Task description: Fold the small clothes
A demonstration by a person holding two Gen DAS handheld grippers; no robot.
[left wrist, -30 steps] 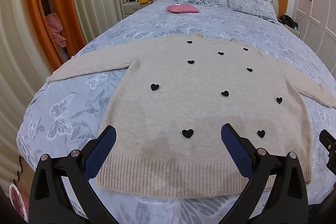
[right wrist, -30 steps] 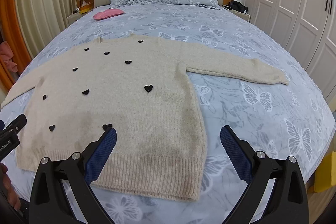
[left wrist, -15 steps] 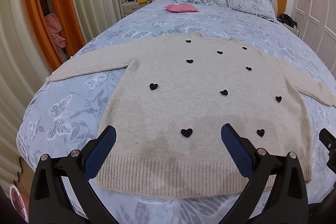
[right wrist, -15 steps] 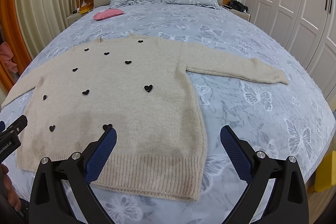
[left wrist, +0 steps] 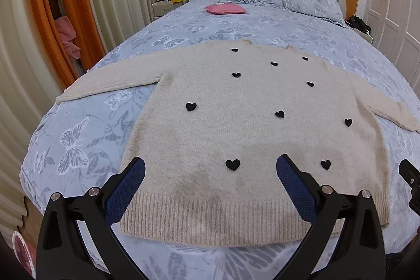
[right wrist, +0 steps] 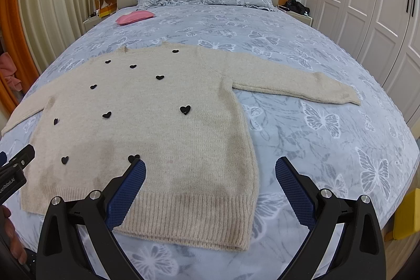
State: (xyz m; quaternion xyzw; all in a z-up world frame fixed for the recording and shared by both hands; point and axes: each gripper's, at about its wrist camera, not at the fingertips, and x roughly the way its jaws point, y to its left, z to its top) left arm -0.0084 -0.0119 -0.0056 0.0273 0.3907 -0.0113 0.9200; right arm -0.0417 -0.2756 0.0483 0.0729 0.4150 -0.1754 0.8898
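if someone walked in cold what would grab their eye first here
First, the cream sweater dotted with black hearts, lying flat and face up across the butterfly-print bed, both sleeves spread out to the sides. Next, the open blue-padded left tongs and right tongs above its ribbed hem. Farther back, a pink cushion sits near the pillows.

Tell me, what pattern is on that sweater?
The sweater is beige with small black hearts scattered over it, clearest in the left wrist view.
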